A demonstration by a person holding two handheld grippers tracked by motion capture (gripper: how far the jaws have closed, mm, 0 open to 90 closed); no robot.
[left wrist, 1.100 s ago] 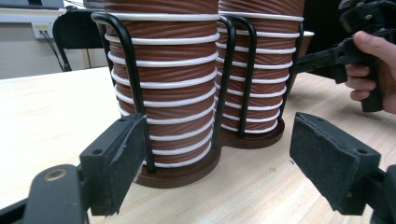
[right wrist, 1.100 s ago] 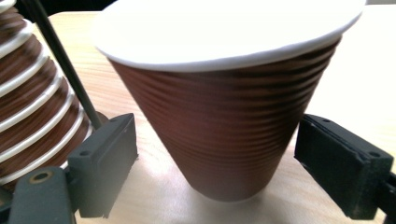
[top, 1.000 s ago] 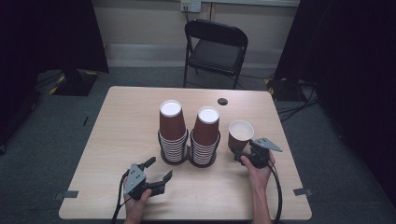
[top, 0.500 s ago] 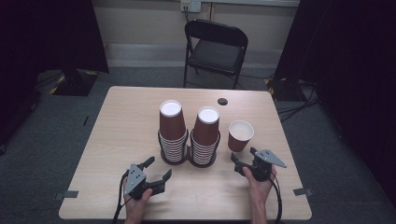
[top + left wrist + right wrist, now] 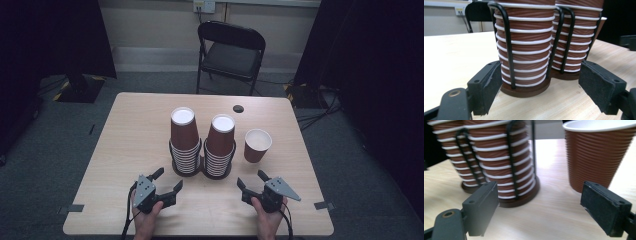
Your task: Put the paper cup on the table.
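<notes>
Two stacks of brown ribbed paper cups stand side by side in black wire holders, the left stack [image 5: 184, 140] [image 5: 524, 47] and the right stack [image 5: 220, 145] [image 5: 506, 162]. A single brown cup [image 5: 257, 145] [image 5: 596, 155] stands upright on the table just right of them. My left gripper [image 5: 167, 181] [image 5: 541, 92] rests open near the front edge, pointing at the left stack. Open and holding nothing, my right gripper [image 5: 252, 180] [image 5: 546, 212] sits in front of the gap between the right stack and the single cup.
The light wooden table [image 5: 135, 130] has bare room left of the stacks and along the back. A small dark round object [image 5: 238, 108] lies near the far edge. A black folding chair [image 5: 230, 55] stands behind the table.
The right gripper let go of the single cup, which now stands alone, and drew back toward the front edge. The left gripper has hardly moved.
</notes>
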